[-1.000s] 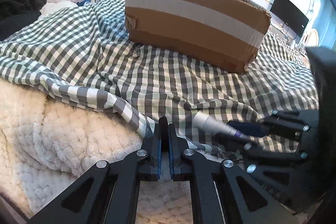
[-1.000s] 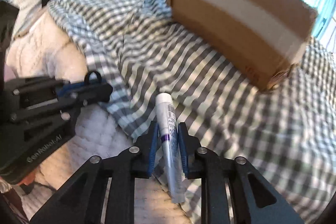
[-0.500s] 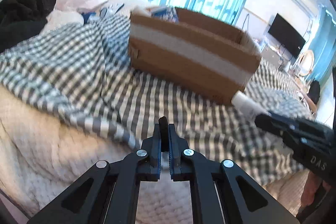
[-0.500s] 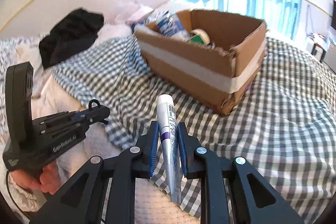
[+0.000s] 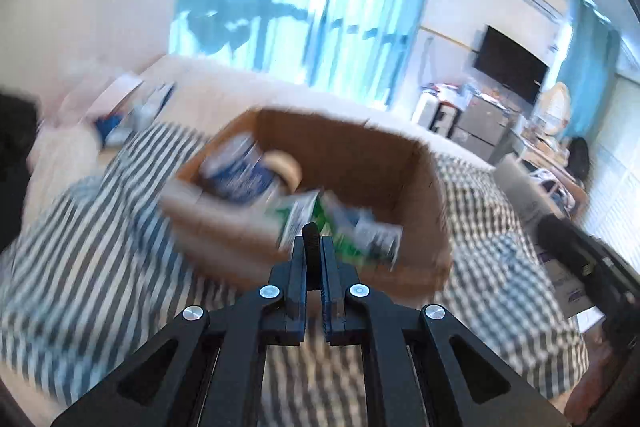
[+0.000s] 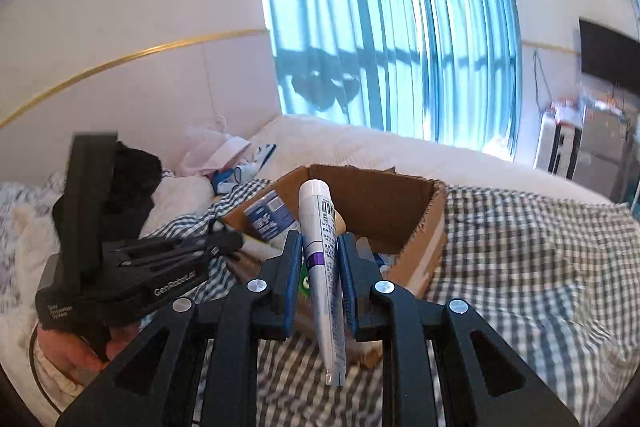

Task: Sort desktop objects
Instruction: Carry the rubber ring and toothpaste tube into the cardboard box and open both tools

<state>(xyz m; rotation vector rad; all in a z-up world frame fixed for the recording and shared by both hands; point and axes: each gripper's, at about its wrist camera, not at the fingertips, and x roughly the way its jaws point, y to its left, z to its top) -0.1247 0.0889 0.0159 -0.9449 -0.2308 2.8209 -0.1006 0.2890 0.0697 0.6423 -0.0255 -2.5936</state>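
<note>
An open cardboard box stands on the checked cloth and holds a blue-white packet, a tape roll and a green-white carton. My left gripper hovers over the box's near wall, shut on a small black item that pokes out past the fingertips. The picture there is blurred. My right gripper is shut on a white tube with a purple band, cap pointing at the box. In the right wrist view the left gripper hangs at the box's left, with a hand under it.
The checked cloth covers a bed with white fluffy bedding. A black garment and loose papers lie behind the box on the left. Blue curtains hang behind. A TV and cluttered shelves stand at the far right.
Both grippers have risen and come closer to the box, so its open top and contents now show. The tube and the black item stay gripped.
</note>
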